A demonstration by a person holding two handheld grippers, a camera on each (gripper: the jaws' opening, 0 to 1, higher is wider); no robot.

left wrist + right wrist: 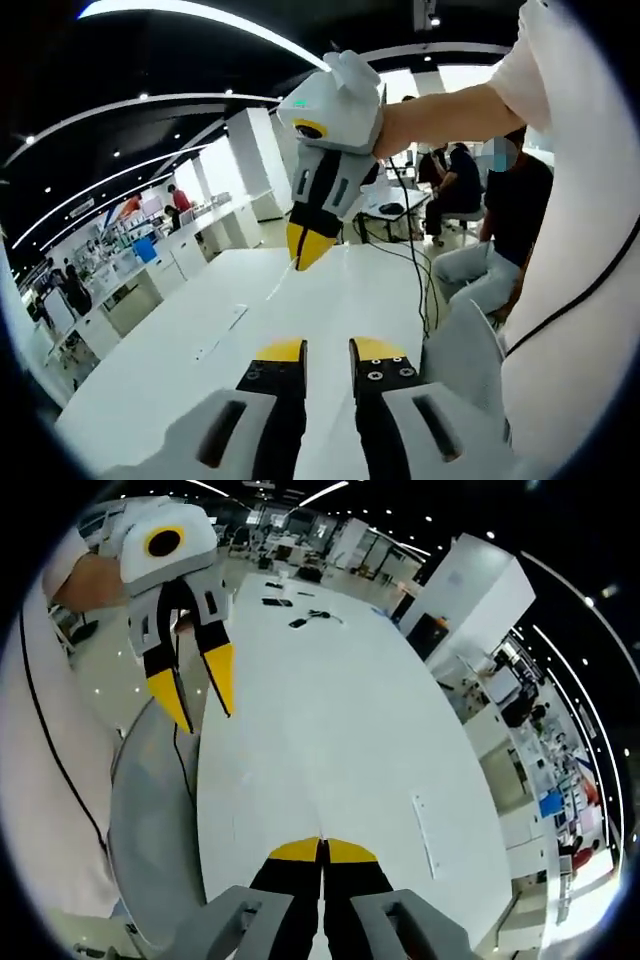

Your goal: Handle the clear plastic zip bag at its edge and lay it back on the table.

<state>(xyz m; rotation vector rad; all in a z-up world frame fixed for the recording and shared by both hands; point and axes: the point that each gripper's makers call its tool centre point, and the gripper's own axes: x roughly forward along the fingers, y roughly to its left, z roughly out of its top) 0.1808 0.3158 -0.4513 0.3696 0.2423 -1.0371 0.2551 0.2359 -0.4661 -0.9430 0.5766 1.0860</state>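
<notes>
My right gripper (322,848) is shut, its yellow tips pressed together over the white table (330,710). A faint, nearly invisible crease of the clear zip bag (308,815) runs out from the tips, so they seem to pinch its edge. From the left gripper view, that right gripper (305,250) hangs tips-down above the table, a thin clear edge of the bag (282,282) trailing below it. My left gripper (328,350) is open with nothing between its jaws. It appears as the left gripper (205,705) held up at the table's near side, tips apart.
A long white table (200,350) stretches away, with a flat white strip (425,830) on it and small dark items (290,602) at its far end. A grey chair (468,355) stands by the table edge. Seated people (455,185) and desks lie beyond.
</notes>
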